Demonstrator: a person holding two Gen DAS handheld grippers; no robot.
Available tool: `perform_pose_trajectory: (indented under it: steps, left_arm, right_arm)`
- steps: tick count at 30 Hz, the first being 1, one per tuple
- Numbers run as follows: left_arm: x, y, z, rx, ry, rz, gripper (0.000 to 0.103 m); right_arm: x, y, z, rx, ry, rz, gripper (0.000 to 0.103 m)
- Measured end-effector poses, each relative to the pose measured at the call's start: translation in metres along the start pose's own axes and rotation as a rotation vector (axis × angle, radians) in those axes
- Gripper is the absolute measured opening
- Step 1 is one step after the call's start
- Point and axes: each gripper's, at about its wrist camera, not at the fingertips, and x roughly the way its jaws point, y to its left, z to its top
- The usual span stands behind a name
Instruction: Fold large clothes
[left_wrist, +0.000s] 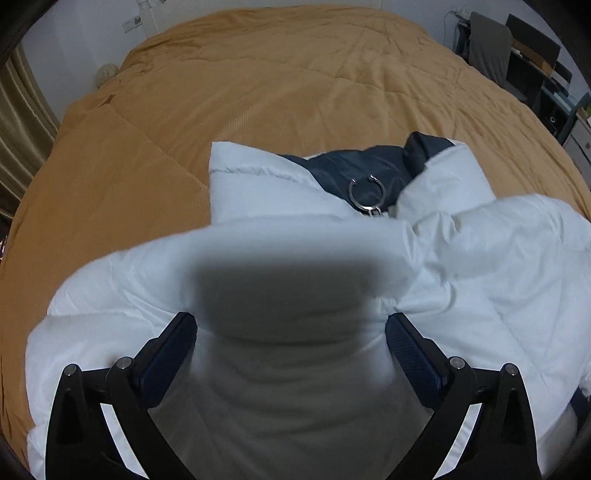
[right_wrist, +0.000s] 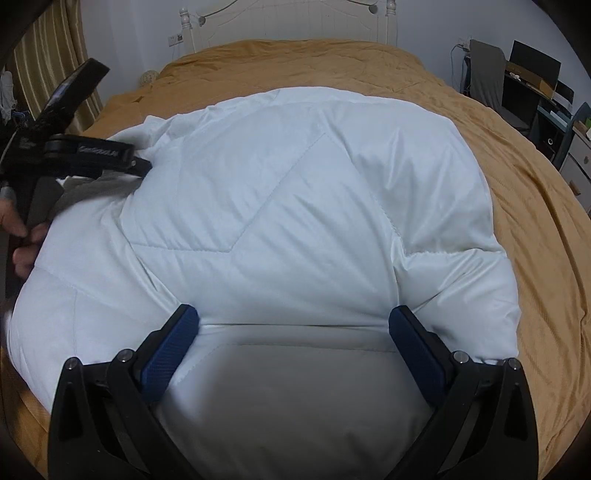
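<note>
Mid-fold: puffy white quilted down jacket (right_wrist: 295, 206) spread across frame centre on mustard-orange bedspread (right_wrist: 535, 229). Left gripper (left_wrist: 290, 326) & right gripper (right_wrist: 293, 323) jaws wide apart w/ padded fabric bulging between, no pinch evident. Next, probably: close, lift hem twd collar.

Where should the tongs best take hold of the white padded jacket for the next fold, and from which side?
Grip the puffy white quilted jacket at its thick near hem, coming from the near bed edge. Fabric bulges between the wide-open pads of both the left tongs and right tongs there; the far collar with its metal ring lies beyond.
</note>
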Motion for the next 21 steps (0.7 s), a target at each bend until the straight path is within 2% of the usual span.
perform_pose_trajectory:
  steps: [3,5,7,9,12,13,14,17,19,21]
  left_arm:
    - [-0.022,0.019,0.008,-0.077,-0.035,-0.019,0.102]
    - [-0.055,0.038,-0.010,-0.144,-0.100,-0.127,0.102]
    - [-0.079,0.048,-0.039,-0.172,-0.129,-0.197,0.103]
    - [-0.091,0.050,-0.076,-0.165,-0.144,-0.193,0.103]
    - [-0.078,0.056,-0.133,-0.127,-0.120,-0.182,0.103]
    - [-0.081,0.059,-0.146,-0.106,-0.160,-0.176,0.103]
    - [-0.087,0.058,-0.157,-0.084,-0.200,-0.155,0.103]
    - [-0.106,0.051,-0.178,-0.018,-0.249,-0.081,0.103]
    - [-0.112,0.052,-0.190,-0.029,-0.278,-0.090,0.103]
    - [-0.107,0.054,-0.198,-0.051,-0.276,-0.104,0.103]
  right_arm:
    - [0.000,-0.001,0.000,0.003,-0.002,0.002,0.103]
    - [0.000,-0.001,-0.001,0.005,-0.006,0.004,0.103]
    - [0.001,-0.001,-0.001,0.007,-0.008,0.002,0.103]
    - [0.001,0.000,-0.001,0.008,-0.009,0.002,0.103]
    - [0.002,0.001,-0.001,0.007,-0.008,-0.003,0.103]
    - [0.002,0.002,-0.001,0.007,-0.009,-0.002,0.103]
    - [0.002,0.003,-0.001,0.005,-0.009,0.001,0.103]
    - [0.001,0.006,-0.001,-0.006,-0.012,-0.011,0.103]
    - [0.000,0.006,0.001,-0.005,-0.009,-0.014,0.103]
    - [-0.013,0.014,0.003,-0.011,-0.038,-0.087,0.101]
